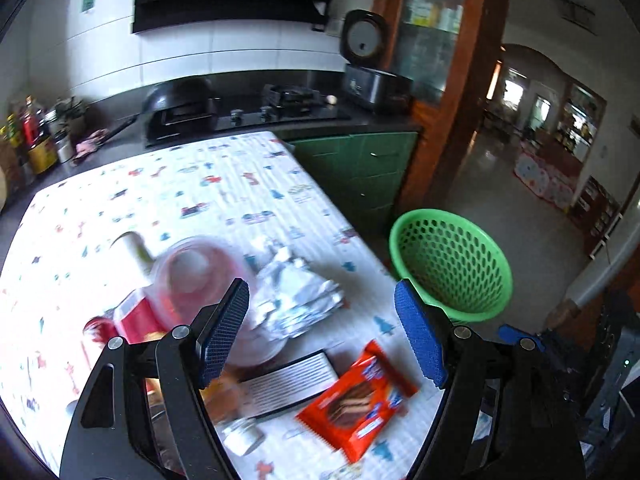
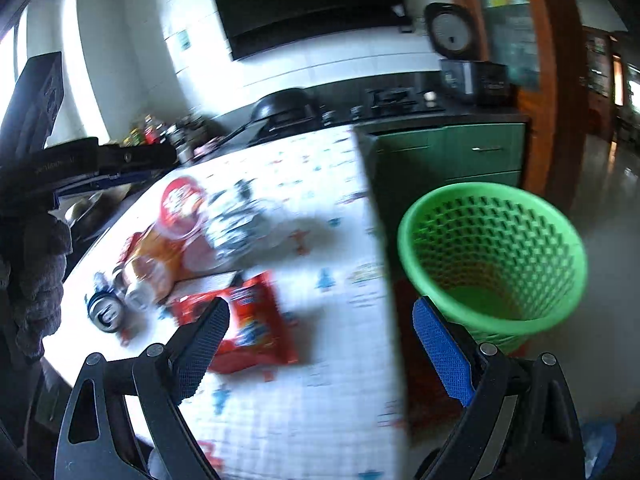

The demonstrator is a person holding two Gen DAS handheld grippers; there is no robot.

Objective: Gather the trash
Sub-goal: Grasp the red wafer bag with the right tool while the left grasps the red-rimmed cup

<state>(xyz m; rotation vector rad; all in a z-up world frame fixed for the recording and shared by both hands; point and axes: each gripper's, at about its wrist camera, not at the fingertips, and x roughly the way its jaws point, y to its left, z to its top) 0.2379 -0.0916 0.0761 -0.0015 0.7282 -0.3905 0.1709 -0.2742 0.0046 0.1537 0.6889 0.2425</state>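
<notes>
Both grippers gape wide above the littered table, holding nothing.
Left gripper [image 1: 322, 332] hangs over crumpled foil [image 1: 298, 300] at frame centre; right gripper [image 2: 320, 354] over the red snack packet [image 2: 250, 324]; green basket [image 2: 494, 256] right, on the floor.

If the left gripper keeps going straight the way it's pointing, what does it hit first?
Probably the crumpled foil wrapper on the table, which lies just ahead of the open left gripper; depth is hard to judge.
</notes>
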